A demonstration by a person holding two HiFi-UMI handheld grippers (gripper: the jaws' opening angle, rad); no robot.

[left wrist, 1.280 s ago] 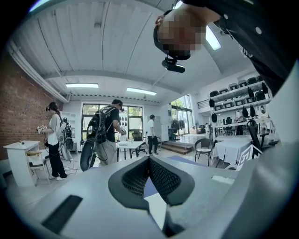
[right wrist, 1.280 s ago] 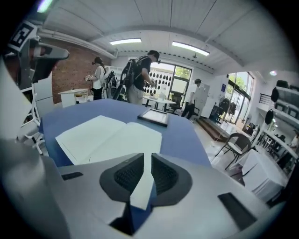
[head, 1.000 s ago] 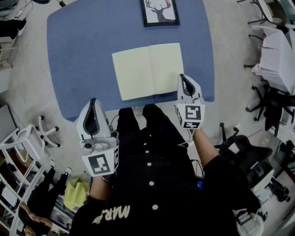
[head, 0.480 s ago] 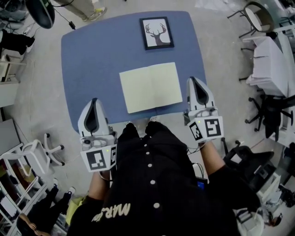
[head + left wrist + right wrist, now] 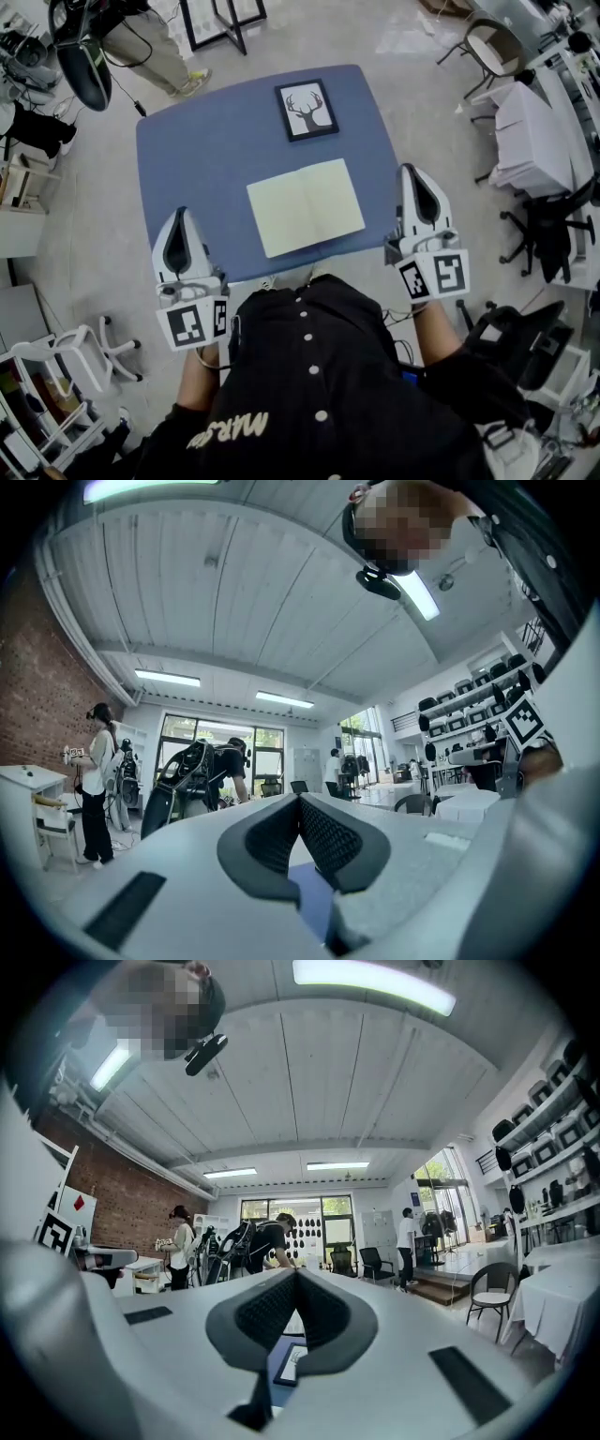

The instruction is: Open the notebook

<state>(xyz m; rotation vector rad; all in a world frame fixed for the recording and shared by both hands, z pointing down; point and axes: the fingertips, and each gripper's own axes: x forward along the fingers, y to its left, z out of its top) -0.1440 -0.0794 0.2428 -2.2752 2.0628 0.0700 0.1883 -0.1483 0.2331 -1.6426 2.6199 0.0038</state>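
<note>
Plainly, both grippers are clenched on nothing. The left gripper (image 5: 182, 217) has its pads meeting at the tips with only air between them, and the right gripper (image 5: 411, 174) shows the same in its own view. Both are held level, raised clear of the table (image 5: 187, 169).

The notebook (image 5: 306, 206) lies open and flat between the two grippers, ahead and inward of each. A strip of bare blue separates its near edge from the table's near edge. From above, the left gripper sits over the table's near-left corner and the right gripper over the near-right corner, by the right edge.

Beyond the notebook, away from both grippers, a framed deer picture (image 5: 307, 110) lies near the far edge. Between the left gripper and the notebook the tabletop is bare. Outward of the right gripper is floor, then a white-draped table (image 5: 530, 131) and chairs (image 5: 492, 42).
</note>
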